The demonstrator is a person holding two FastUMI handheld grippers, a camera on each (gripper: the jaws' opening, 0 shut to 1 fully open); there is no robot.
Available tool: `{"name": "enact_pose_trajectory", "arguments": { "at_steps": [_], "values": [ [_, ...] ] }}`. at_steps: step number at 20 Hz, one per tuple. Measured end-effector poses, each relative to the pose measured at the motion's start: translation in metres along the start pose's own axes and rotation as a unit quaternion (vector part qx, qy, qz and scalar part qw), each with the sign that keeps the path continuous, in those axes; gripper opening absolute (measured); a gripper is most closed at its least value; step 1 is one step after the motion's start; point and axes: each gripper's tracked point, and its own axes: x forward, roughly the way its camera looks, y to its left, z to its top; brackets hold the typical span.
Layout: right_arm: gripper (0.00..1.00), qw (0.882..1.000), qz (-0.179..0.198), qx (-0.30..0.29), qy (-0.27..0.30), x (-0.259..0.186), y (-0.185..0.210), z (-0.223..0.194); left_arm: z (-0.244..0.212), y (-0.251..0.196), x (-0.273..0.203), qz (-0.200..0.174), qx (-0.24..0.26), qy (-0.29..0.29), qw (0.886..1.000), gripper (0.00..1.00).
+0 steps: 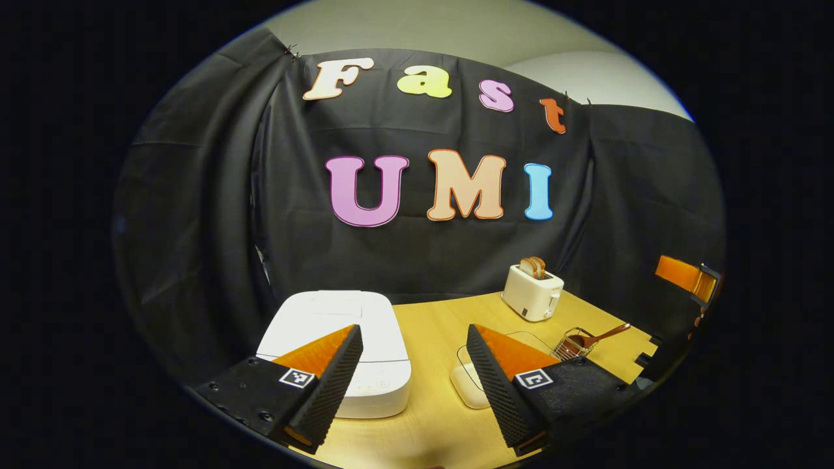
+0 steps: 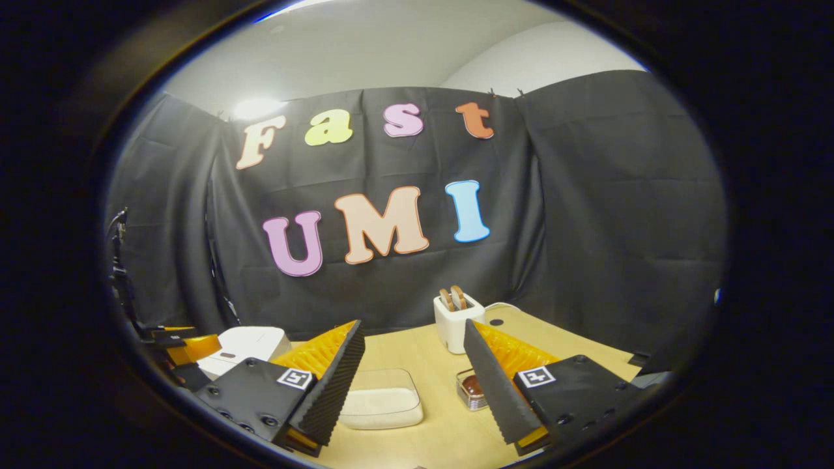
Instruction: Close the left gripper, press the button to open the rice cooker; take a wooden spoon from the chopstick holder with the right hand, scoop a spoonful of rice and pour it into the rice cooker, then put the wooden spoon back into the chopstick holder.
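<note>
The white rice cooker [image 1: 339, 342] sits with its lid down at the left of the wooden table, partly behind my left gripper's [image 1: 414, 361] left finger. That gripper hovers open above the table's front. A clear container of rice [image 1: 470, 381] lies beside the right finger. Past it a wire chopstick holder [image 1: 573, 344] holds a wooden spoon [image 1: 603, 335]. My right gripper [image 2: 414, 361] is open too, above the rice container [image 2: 381, 398], with the chopstick holder [image 2: 472, 389] against its right finger. The rice cooker [image 2: 244, 345] lies far left there, beside the other gripper [image 2: 179, 352].
A white toaster [image 1: 533, 292] with bread slices stands at the back of the table, also seen as the toaster [image 2: 456, 319] in the right gripper view. Black cloth walls close the booth behind and at both sides. The table's right edge [image 1: 642, 358] is notched.
</note>
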Motion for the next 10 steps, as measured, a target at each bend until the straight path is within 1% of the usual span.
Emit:
{"name": "enact_pose_trajectory", "arguments": {
  "at_steps": [6, 8, 9, 10],
  "values": [
    [0.97, 1.0, -0.002, -0.006, 0.001, -0.002, -0.0021, -0.0025, -0.0014, -0.0014, -0.0009, -0.003, -0.006, 0.001, 1.0, 0.95],
    [0.97, 1.0, -0.002, -0.007, 0.002, -0.0032, -0.0018, -0.0035, -0.002, -0.0027, -0.0008, -0.006, -0.006, 0.002, 1.0, 0.93],
    [0.98, 1.0, -0.001, -0.007, 0.002, -0.003, -0.0002, -0.0029, -0.0021, -0.0026, -0.0016, -0.007, -0.005, 0.003, 1.0, 0.88],
    [0.98, 1.0, 0.001, -0.007, 0.001, -0.003, 0.0002, -0.003, -0.0024, -0.0023, -0.0015, -0.008, -0.003, 0.004, 1.0, 0.86]
  ]
}}
